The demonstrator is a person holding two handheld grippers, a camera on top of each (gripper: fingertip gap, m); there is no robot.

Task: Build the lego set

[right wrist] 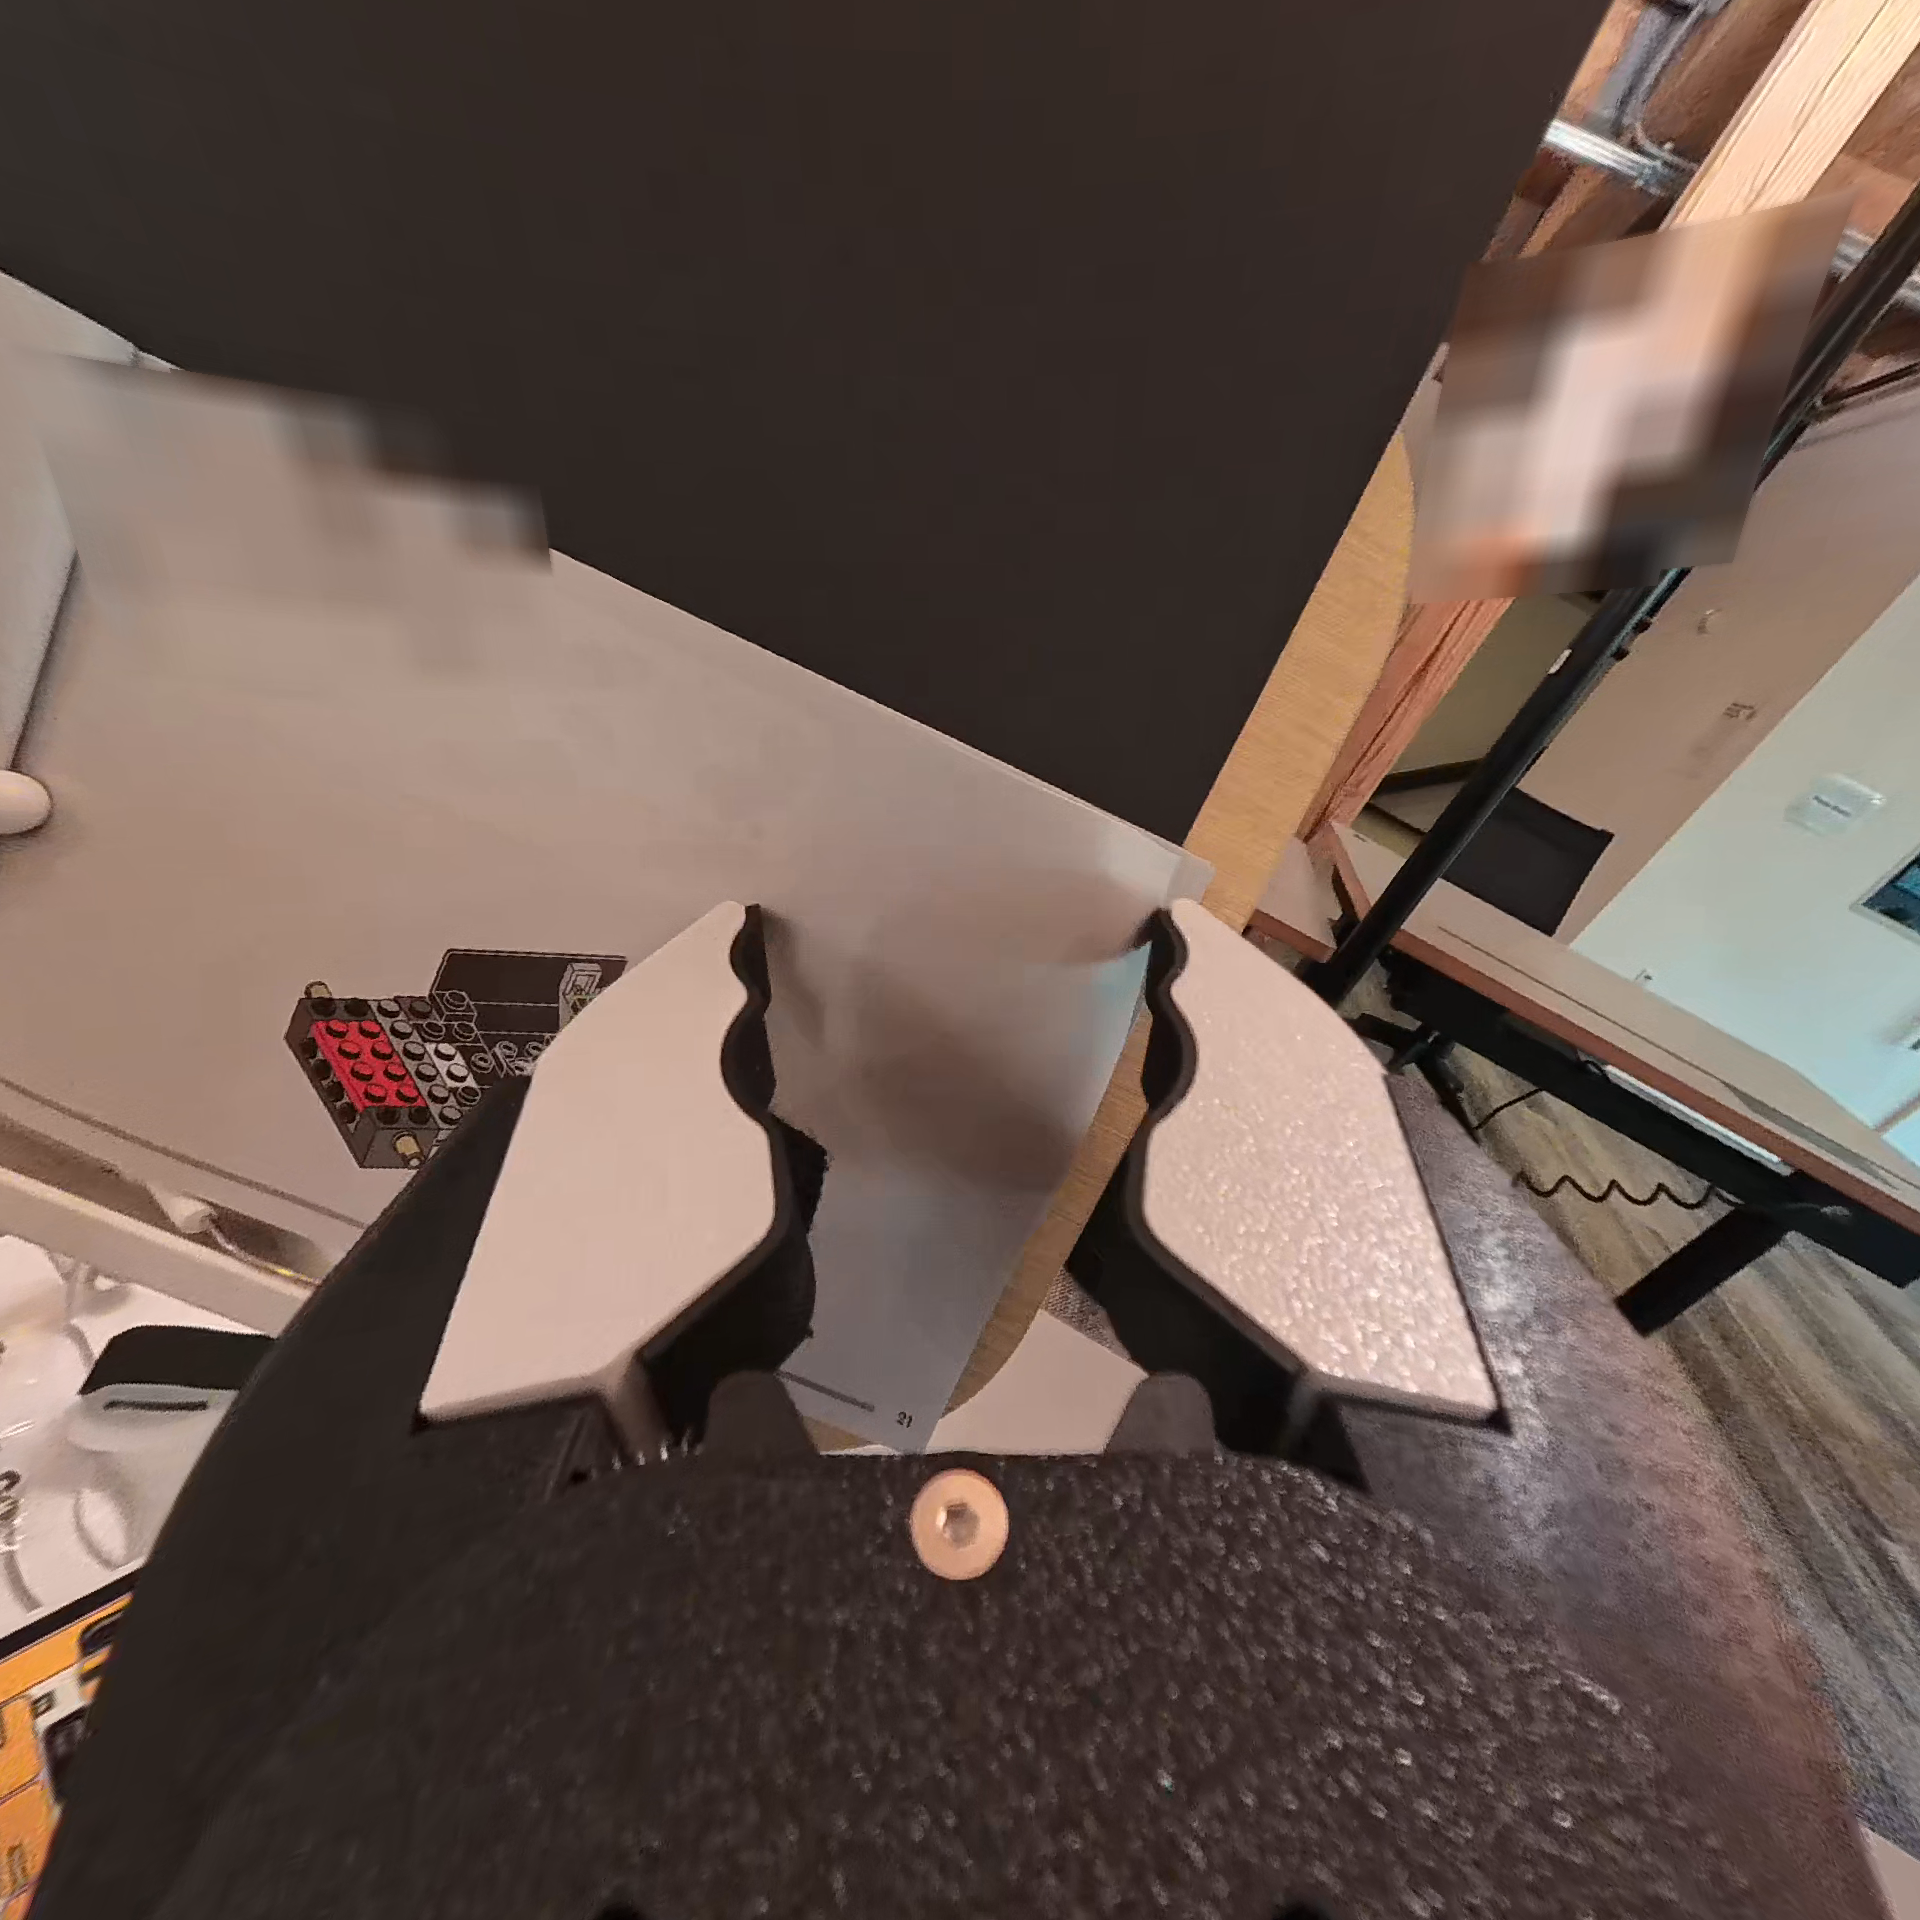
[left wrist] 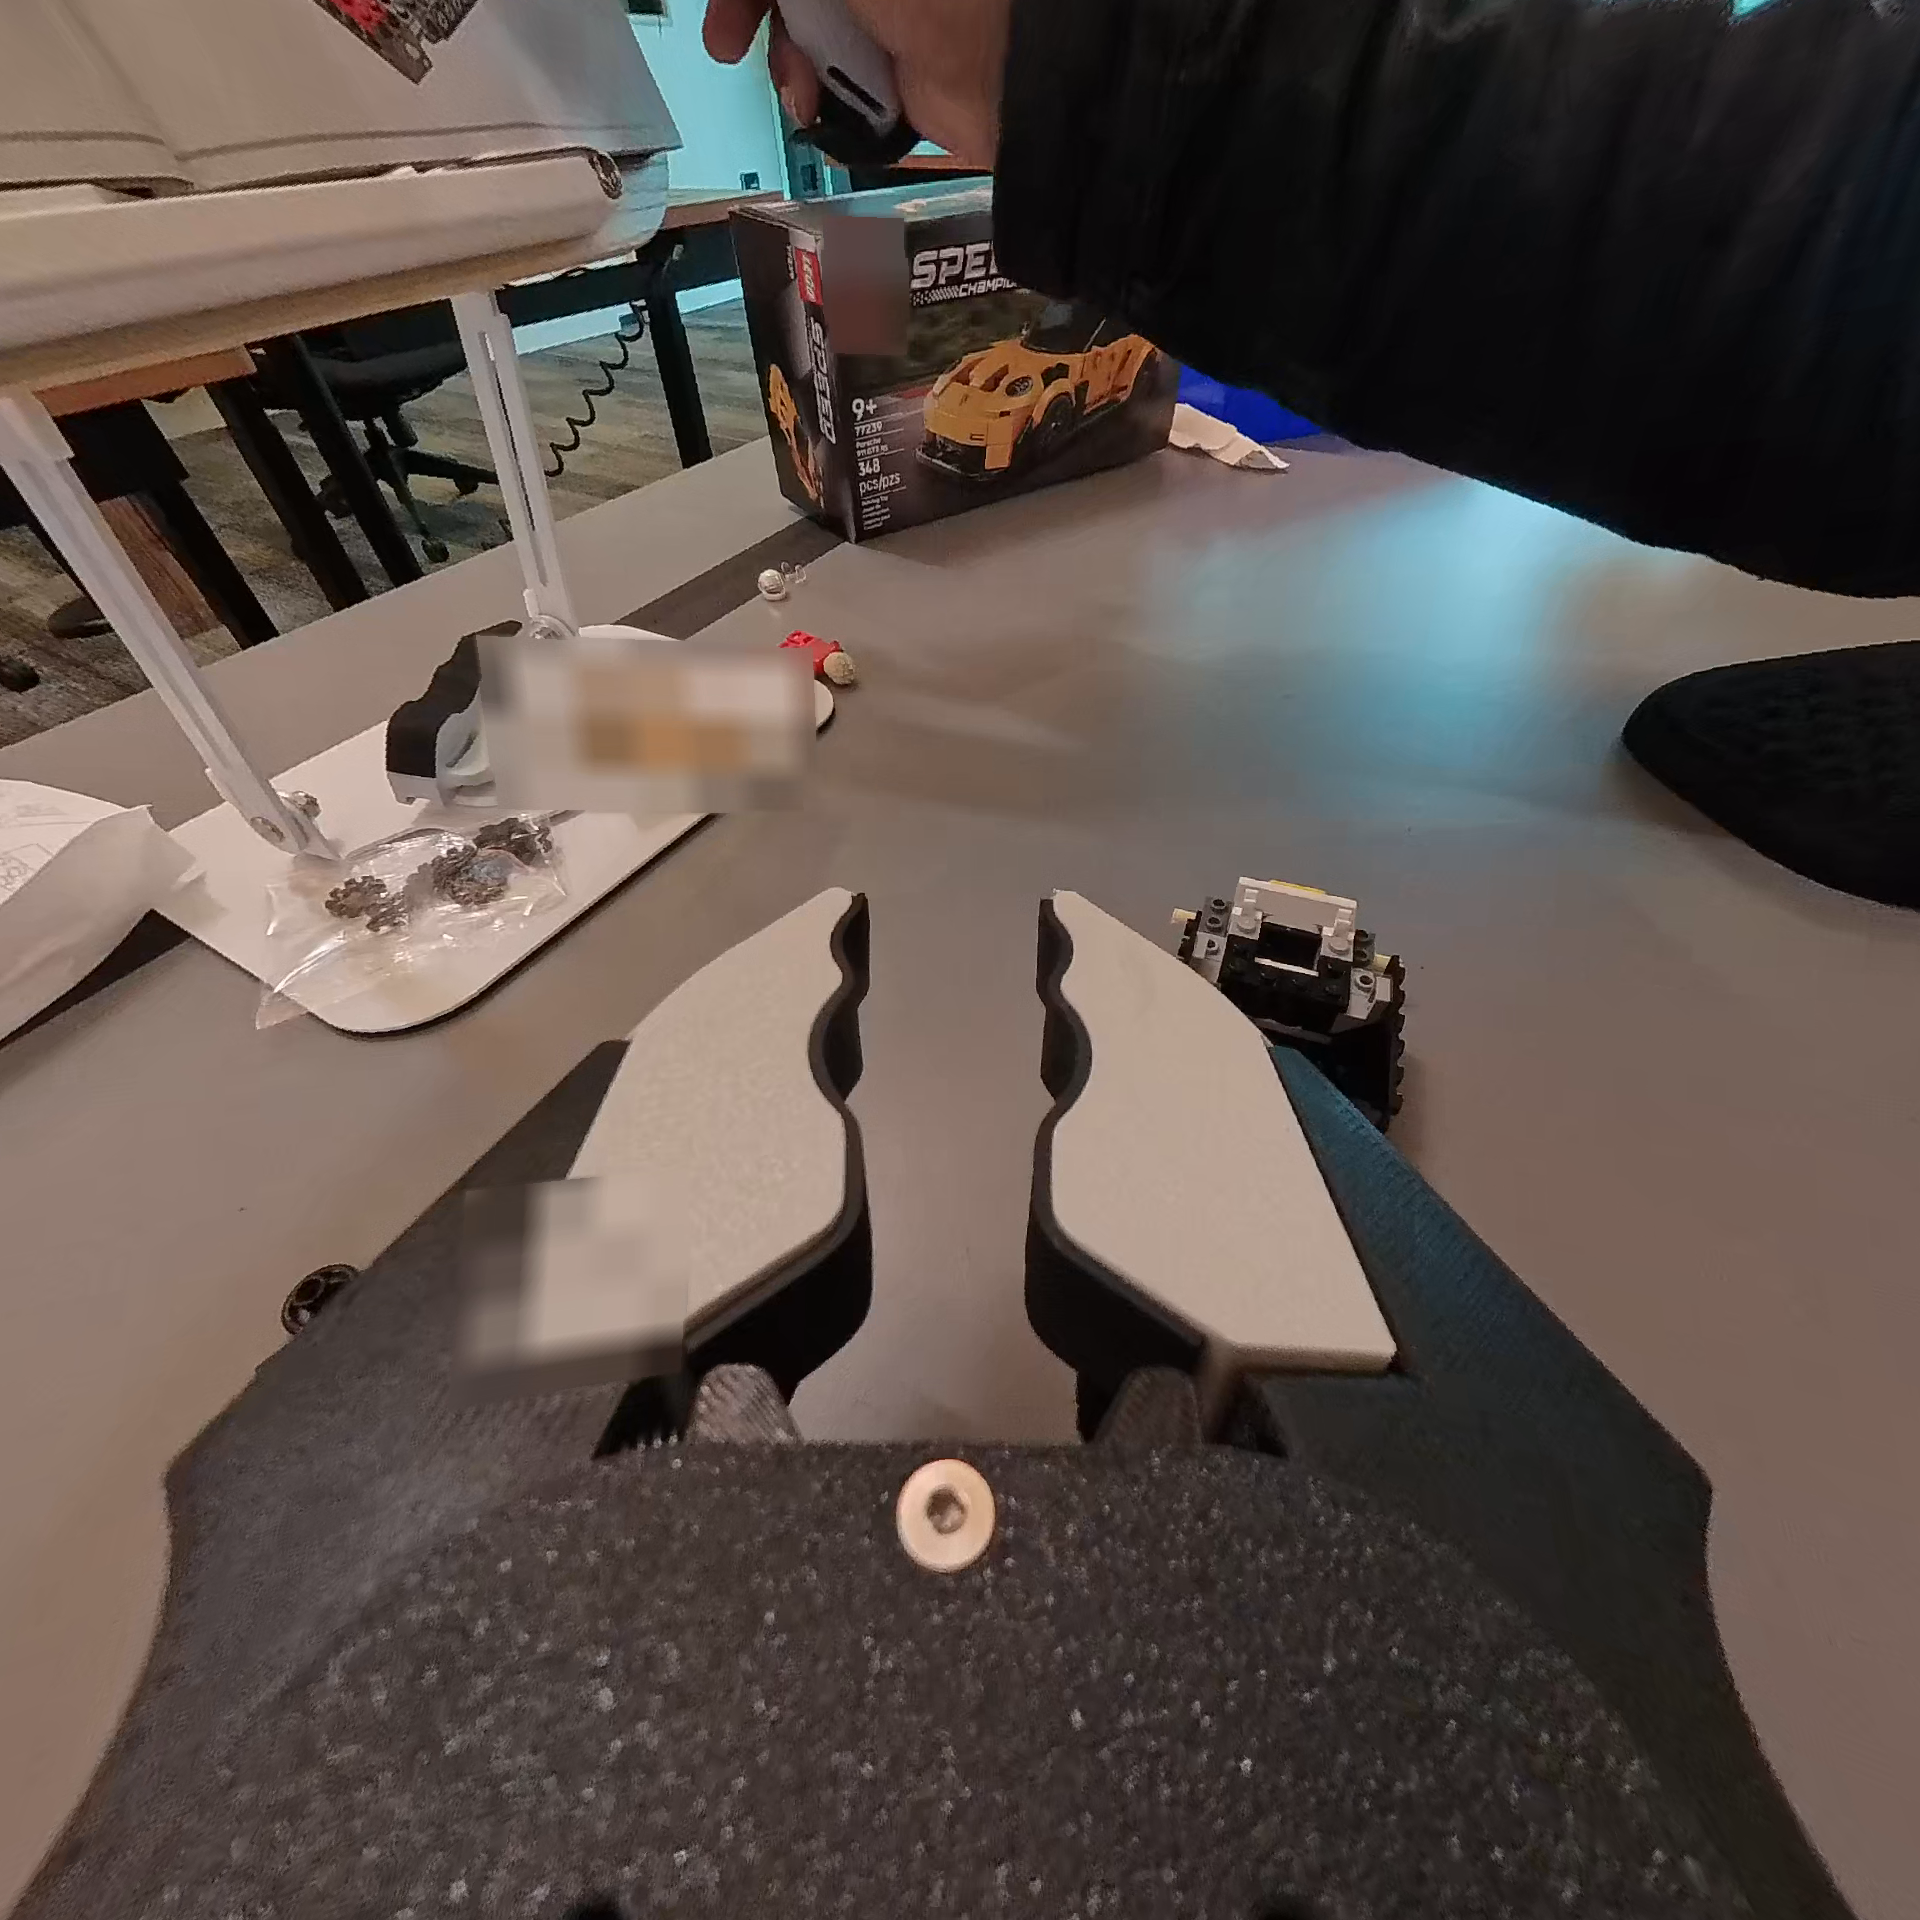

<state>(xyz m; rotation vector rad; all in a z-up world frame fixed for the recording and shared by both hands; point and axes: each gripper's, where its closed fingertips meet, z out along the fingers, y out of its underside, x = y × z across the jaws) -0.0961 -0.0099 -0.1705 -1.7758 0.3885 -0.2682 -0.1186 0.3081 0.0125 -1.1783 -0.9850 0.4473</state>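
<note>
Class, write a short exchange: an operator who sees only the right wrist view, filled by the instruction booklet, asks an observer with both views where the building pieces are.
Operator: I see only the booklet page. Where is the half-built model?
Observer: The model sits on the grey table, just right of the left gripper.
Operator: Is that gripper holding anything?
Observer: No, it is open and empty.
</note>
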